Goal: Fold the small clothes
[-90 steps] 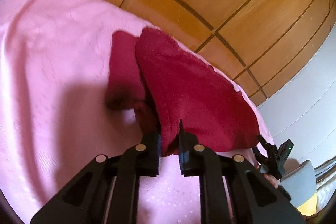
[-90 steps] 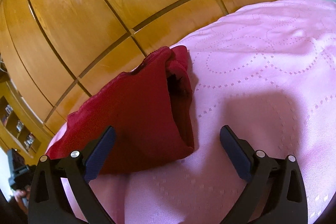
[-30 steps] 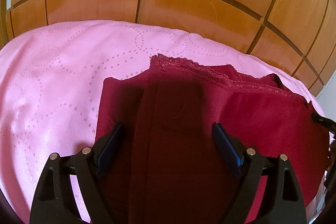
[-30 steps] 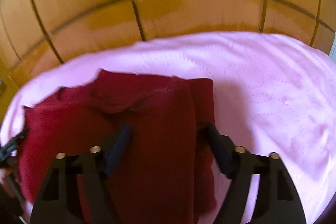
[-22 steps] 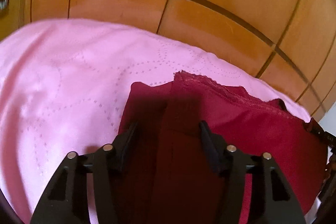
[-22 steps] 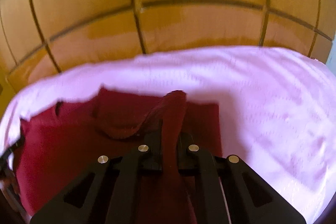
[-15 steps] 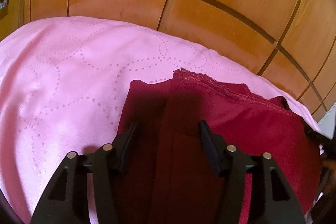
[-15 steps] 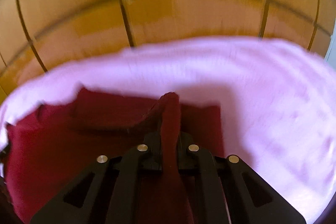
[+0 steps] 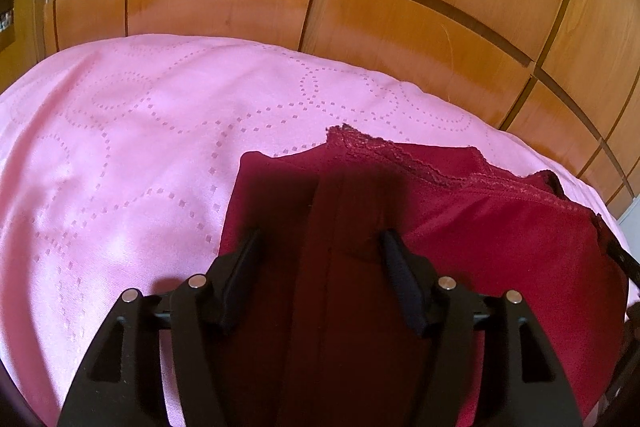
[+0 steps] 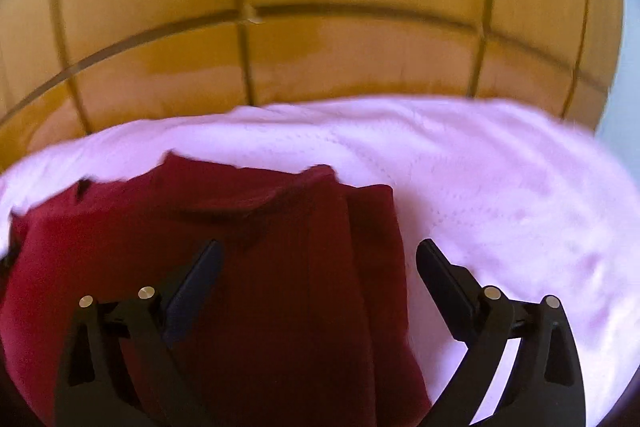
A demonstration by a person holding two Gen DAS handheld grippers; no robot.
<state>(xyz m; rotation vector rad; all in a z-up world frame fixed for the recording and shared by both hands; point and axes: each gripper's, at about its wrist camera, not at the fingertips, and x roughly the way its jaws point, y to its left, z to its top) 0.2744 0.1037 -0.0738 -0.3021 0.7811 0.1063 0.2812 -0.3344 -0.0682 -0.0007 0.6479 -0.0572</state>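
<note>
Right gripper (image 10: pixel 318 259) released red garment (image 10: pixel 240 267), fingers opening.

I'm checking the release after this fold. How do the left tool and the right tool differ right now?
The right tool gapes wider than the left tool, and both are opening. The left tool straddles a raised fold of the dark red garment; the right one's right finger is over the pink bedspread. Neither pinches cloth.
</note>
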